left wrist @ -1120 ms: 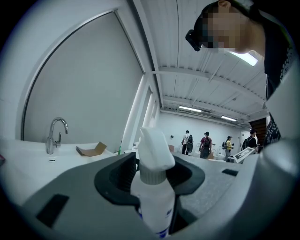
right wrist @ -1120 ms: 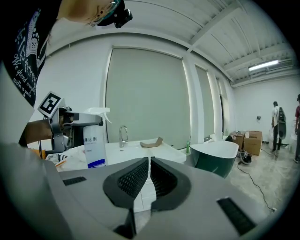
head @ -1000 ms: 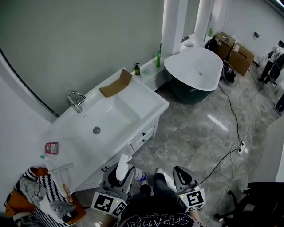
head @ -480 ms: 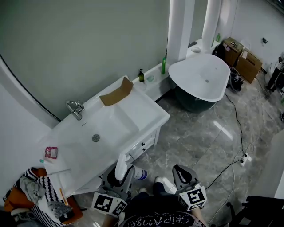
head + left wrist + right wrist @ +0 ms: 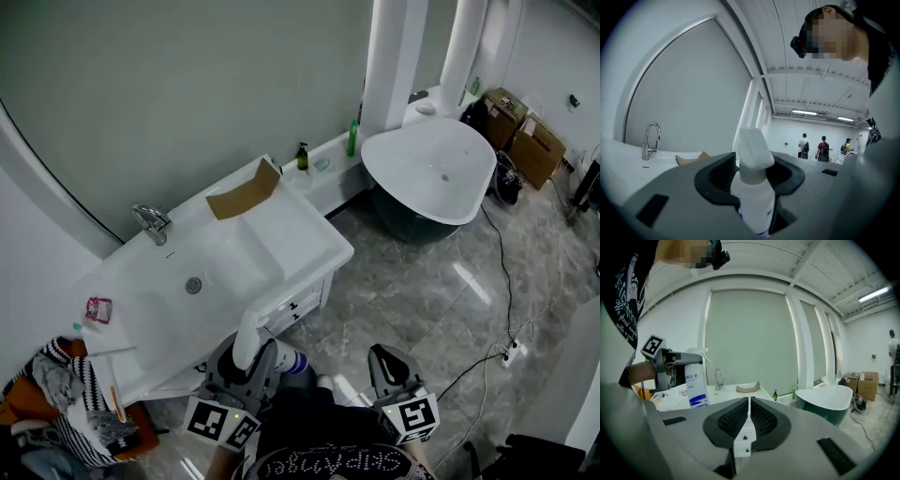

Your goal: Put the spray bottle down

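Observation:
A white spray bottle (image 5: pixel 246 336) with a blue-printed label stands upright in my left gripper (image 5: pixel 253 352), just in front of the white vanity (image 5: pixel 309 246). In the left gripper view the black pads clasp the spray bottle (image 5: pixel 753 201) below its ribbed collar, so my left gripper (image 5: pixel 751 172) is shut on it. From the right gripper view I see the spray bottle (image 5: pixel 695 386) held at the left. My right gripper (image 5: pixel 387 364) hangs over the floor to the right, its jaws (image 5: pixel 749 404) shut with nothing in them.
The vanity's basin has a chrome faucet (image 5: pixel 150 223) and a cardboard piece (image 5: pixel 246 195) on its top. A small red item (image 5: pixel 97 309) lies at its left end, and a pile of clothes (image 5: pixel 66 412) beside it. A white bathtub (image 5: pixel 436 173), cardboard boxes (image 5: pixel 525 131) and a floor cable (image 5: pixel 497 262) lie to the right.
The view has shifted along the vanity: both grippers, with the bottle still held, now sit closer to its front edge near the basin. Neither gripper's jaws changed.

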`<state>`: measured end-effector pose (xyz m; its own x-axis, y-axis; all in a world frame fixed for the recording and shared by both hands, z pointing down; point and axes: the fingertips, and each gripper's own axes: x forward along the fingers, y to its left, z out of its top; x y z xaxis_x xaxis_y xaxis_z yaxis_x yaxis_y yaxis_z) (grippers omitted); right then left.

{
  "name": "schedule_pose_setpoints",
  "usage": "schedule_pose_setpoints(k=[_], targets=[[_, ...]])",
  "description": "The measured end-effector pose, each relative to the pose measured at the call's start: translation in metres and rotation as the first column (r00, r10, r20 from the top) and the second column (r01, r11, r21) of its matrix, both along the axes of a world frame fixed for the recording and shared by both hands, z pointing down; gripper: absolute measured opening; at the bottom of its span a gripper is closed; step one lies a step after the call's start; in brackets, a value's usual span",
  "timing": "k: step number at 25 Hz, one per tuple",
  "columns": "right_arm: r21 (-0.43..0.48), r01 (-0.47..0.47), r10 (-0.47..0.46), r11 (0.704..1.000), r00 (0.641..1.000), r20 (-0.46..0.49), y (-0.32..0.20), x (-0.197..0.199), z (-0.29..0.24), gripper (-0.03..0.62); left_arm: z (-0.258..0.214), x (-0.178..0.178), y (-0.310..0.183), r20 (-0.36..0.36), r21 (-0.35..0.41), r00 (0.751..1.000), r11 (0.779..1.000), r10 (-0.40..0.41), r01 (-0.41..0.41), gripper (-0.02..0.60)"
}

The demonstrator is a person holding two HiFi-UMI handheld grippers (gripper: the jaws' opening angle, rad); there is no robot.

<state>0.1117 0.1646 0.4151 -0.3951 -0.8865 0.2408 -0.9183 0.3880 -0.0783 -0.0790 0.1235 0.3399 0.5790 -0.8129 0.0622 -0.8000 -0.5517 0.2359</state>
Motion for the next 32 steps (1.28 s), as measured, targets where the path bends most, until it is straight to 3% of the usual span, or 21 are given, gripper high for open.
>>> schedule_pose_setpoints(k=[7, 17, 21, 27, 32], targets=[[-0.042, 0.005, -0.005, 0.999, 1.0, 0.006, -0.035, -0.002, 0.012, 0.028, 0.004, -0.003, -0.038, -0.013, -0.014, 1.0, 1.0, -0.007, 0.007, 0.179], [-0.008, 0.0, 0.0, 1.0, 1.0, 0.0, -0.13, -0.034, -0.018, 0.028, -0.005, -0.024, -0.122, 0.004, -0.013, 1.0, 1.0, 0.026, -0.026, 0.179], [-0.023, -0.027, 0.027, 0.999, 1.0, -0.002, -0.151, -0.043, -0.013, 0.028, -0.004, -0.035, -0.148, -0.019, -0.013, 0.999, 0.999, 0.038, -0.038, 0.179], [-0.05, -0.025, 0.025, 0.998, 1.0, -0.007, -0.167, -0.057, -0.008, 0.028, 0.001, -0.048, -0.164, -0.019, -0.018, 0.999, 0.999, 0.043, -0.043, 0.179], [-0.046, 0.025, -0.026, 0.999, 1.0, -0.013, -0.175, -0.07, -0.003, 0.028, 0.0, -0.064, -0.163, -0.029, -0.012, 1.0, 1.0, -0.001, 0.001, 0.179]])
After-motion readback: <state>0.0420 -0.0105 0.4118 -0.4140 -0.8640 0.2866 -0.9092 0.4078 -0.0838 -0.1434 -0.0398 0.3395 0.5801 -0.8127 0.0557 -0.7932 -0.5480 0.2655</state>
